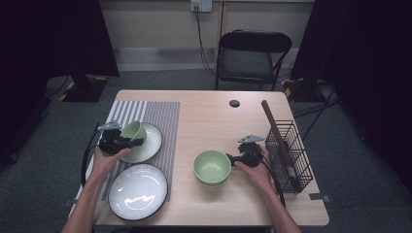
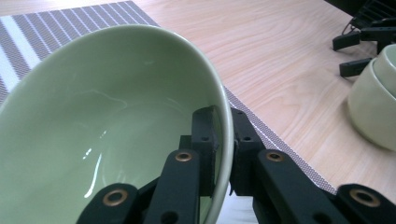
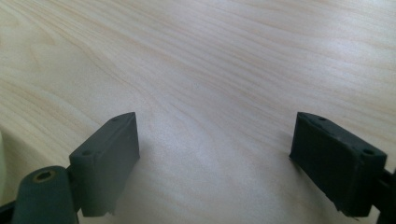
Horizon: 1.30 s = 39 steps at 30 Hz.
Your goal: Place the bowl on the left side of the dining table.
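Observation:
My left gripper (image 1: pixel 138 141) is shut on the rim of a small pale green bowl (image 1: pixel 133 130), held tilted above a white plate (image 1: pixel 151 143) on the striped mat. In the left gripper view the bowl (image 2: pixel 102 121) has its rim pinched between the two black jaws. Two stacked green bowls (image 1: pixel 212 166) stand at the table's middle front. My right gripper (image 1: pixel 231 158) is open just right of that stack, its jaws pointing at it. In the right gripper view the jaws stand wide apart over bare wood (image 3: pixel 219 93), nothing between them.
A second white plate (image 1: pixel 138 191) with a dark rim lies near the front left edge. A black wire basket (image 1: pixel 289 155) holding a long brown stick stands at the right. A striped placemat (image 1: pixel 155 114) covers the left side. A black folding chair (image 1: pixel 251 53) stands beyond the table.

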Available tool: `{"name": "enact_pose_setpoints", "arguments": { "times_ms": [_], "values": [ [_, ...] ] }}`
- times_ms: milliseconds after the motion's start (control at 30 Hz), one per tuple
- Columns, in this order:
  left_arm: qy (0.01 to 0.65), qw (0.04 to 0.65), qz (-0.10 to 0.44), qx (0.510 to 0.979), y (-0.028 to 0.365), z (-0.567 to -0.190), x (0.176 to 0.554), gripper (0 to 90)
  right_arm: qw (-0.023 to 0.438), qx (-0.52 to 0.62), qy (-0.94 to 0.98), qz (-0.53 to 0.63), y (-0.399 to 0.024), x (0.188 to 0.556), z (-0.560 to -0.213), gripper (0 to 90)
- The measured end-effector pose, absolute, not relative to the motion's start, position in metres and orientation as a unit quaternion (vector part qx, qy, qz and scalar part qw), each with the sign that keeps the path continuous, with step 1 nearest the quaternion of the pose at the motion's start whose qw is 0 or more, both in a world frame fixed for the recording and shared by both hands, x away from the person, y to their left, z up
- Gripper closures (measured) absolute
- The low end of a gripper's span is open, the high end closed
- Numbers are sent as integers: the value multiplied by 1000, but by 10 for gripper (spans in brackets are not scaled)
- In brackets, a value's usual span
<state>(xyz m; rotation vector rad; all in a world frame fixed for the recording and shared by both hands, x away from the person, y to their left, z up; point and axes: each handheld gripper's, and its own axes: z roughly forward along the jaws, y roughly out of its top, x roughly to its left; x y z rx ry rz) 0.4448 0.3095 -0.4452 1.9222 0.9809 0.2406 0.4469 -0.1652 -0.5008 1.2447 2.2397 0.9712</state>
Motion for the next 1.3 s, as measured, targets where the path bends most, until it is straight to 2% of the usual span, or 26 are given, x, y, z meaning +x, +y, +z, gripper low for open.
{"name": "enact_pose_setpoints", "arguments": {
  "times_ms": [1300],
  "values": [
    [382,436,94,809,292,-458,440,767,199,445,801,347,-165,447,-501,147]
  ]
}}
